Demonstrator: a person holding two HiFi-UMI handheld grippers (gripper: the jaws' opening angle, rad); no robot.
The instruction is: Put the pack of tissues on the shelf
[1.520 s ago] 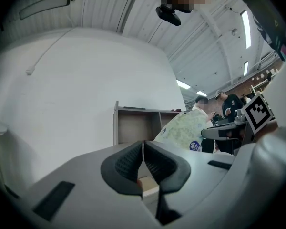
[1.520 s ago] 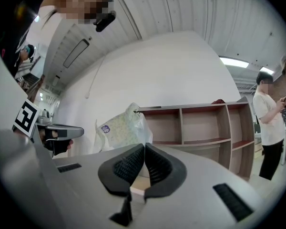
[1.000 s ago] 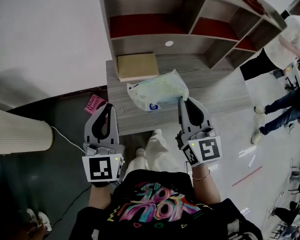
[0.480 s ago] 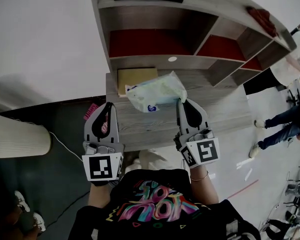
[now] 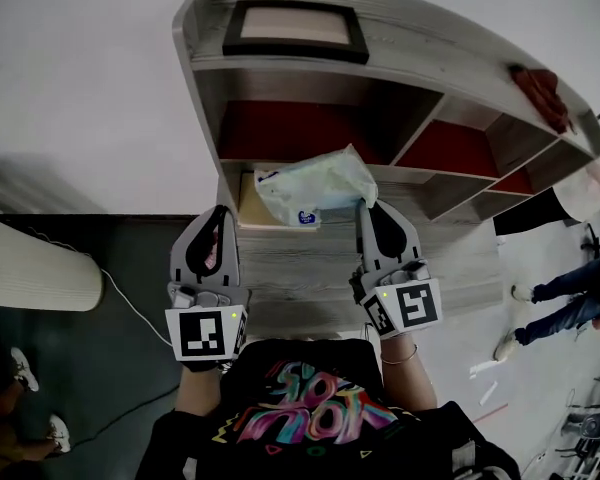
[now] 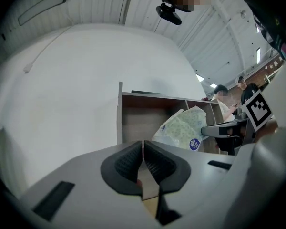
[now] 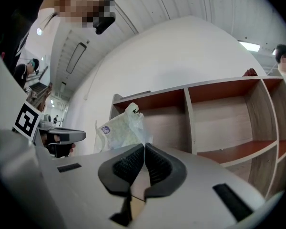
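The pack of tissues point(image 5: 315, 185), pale green plastic with a blue round label, hangs in the air in front of the shelf's point(image 5: 400, 63) lower left compartment. My right gripper point(image 5: 365, 206) is shut on the pack's right edge. In the right gripper view the pack point(image 7: 119, 129) sticks up left of the closed jaws point(image 7: 144, 147). My left gripper point(image 5: 218, 212) is shut with nothing in it, a hand's width left of the pack. The left gripper view shows its jaws point(image 6: 143, 143) closed, and the pack point(image 6: 181, 130) to their right before the shelf point(image 6: 133, 116).
A dark picture frame point(image 5: 295, 28) and a red cloth point(image 5: 540, 86) lie on the shelf's top. A tan flat board point(image 5: 248, 206) rests on the low wooden ledge point(image 5: 310, 273). A white ribbed cylinder point(image 5: 35, 268) stands on the left. People's legs point(image 5: 570, 298) show at the right.
Both grippers have risen and moved toward the shelf, the right one carrying the pack from above the low ledge to the front of the lower left compartment. Both stay shut.
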